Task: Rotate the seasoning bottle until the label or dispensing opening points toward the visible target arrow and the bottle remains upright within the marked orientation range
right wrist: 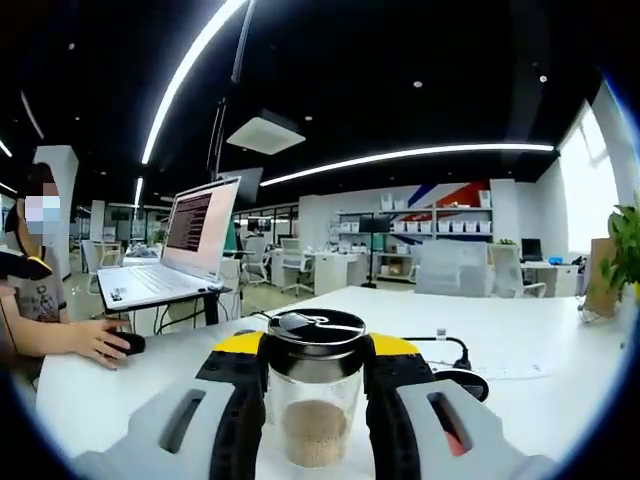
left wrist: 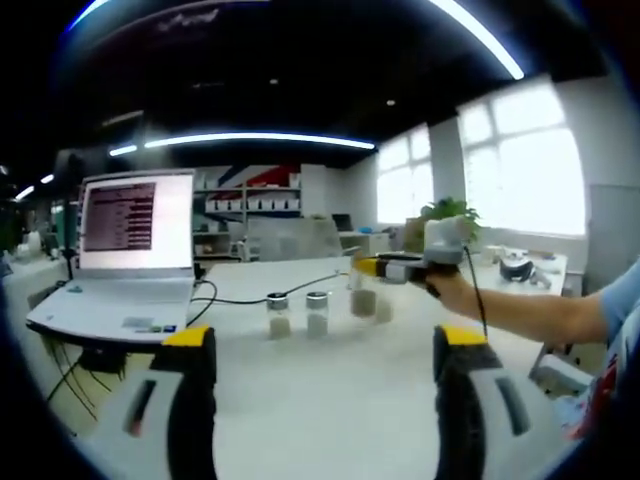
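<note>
A clear seasoning bottle point(right wrist: 314, 415) with a black lid and tan granules stands upright between my right gripper's jaws point(right wrist: 315, 372), which press its sides on the white table point(right wrist: 540, 340). In the left gripper view that right gripper point(left wrist: 372, 268) comes in from the right, held by a person's hand point(left wrist: 445, 285), with the same bottle point(left wrist: 363, 300) at its tip. Two more small bottles point(left wrist: 279, 314) point(left wrist: 317, 312) stand just left of it. My left gripper point(left wrist: 325, 345) hangs open near the table's front, a good way from the bottles, with nothing between its fingers.
An open laptop point(left wrist: 135, 250) sits on a stand at the left, with a black cable point(left wrist: 240, 298) running toward the bottles. A person's hand point(right wrist: 95, 340) rests on a mouse point(right wrist: 128, 343) beside the laptop point(right wrist: 185, 245). A black adapter point(right wrist: 458, 378) lies right of the held bottle.
</note>
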Demonstrator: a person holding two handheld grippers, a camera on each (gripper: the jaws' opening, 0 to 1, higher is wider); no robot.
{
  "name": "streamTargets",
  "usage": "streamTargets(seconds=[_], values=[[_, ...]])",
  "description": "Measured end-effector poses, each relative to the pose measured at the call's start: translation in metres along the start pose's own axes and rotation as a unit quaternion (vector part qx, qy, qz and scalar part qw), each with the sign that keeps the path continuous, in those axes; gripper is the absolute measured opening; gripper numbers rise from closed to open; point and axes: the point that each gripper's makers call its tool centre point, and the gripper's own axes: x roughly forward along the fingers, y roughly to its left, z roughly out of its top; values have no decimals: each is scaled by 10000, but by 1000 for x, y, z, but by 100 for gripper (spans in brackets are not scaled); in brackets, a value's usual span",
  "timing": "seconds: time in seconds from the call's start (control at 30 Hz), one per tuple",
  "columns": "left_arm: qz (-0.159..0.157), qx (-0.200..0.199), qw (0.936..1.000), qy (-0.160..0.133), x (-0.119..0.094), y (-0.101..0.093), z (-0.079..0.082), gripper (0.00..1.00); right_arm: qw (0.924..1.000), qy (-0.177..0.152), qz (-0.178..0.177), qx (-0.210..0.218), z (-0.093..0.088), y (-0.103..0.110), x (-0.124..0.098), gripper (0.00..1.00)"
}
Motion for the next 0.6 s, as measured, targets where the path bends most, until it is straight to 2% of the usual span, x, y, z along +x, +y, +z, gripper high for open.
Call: streamTargets(seconds=[0.17,0.37,0.6], values=[[-4,8,10000,26,1,-1,-1,95,9999,3,70,-130,6,1,-15,36],[-51,36,9999,92,3,-4,-5,95,9997,-82,212,-51,11,6,-33,36],[-25,32,9999,98,2,-4,-6,95,9992,-166,346,-133,8,13,-56,36]])
